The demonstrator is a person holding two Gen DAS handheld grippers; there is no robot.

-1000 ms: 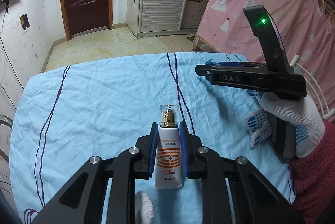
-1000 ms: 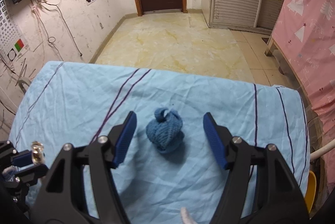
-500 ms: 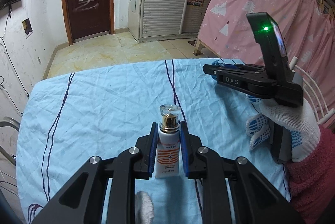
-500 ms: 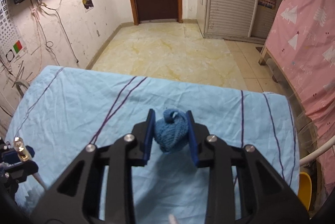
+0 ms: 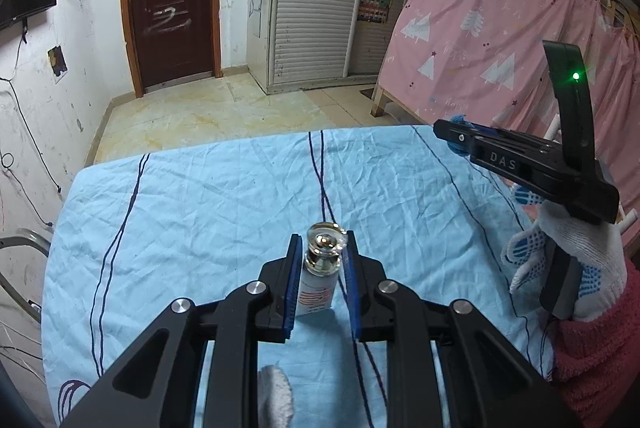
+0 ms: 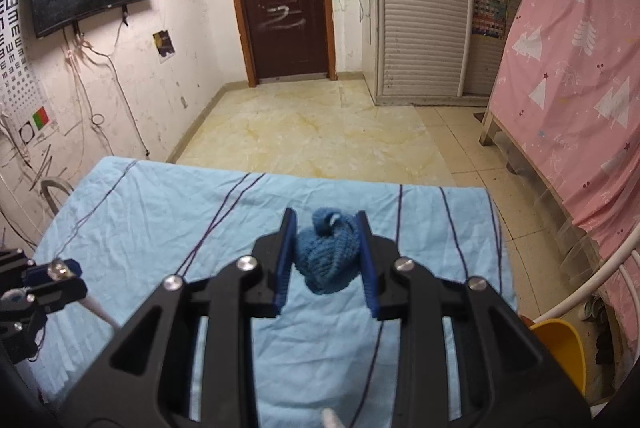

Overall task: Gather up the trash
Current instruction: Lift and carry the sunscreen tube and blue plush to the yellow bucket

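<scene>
Between each gripper's jaws: tube (image 5: 318,278) (left), knitted ball (image 6: 327,257) (right).

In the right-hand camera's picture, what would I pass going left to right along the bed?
The other claw holding a tube → the blue knitted ball in this claw → the yellow bin.

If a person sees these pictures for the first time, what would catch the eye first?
Probably the white tube with a gold cap, upright between the left gripper fingers above the blue sheet. Next, the blue knitted ball squeezed in the right gripper, and the pink tree-print curtain at right.
</scene>
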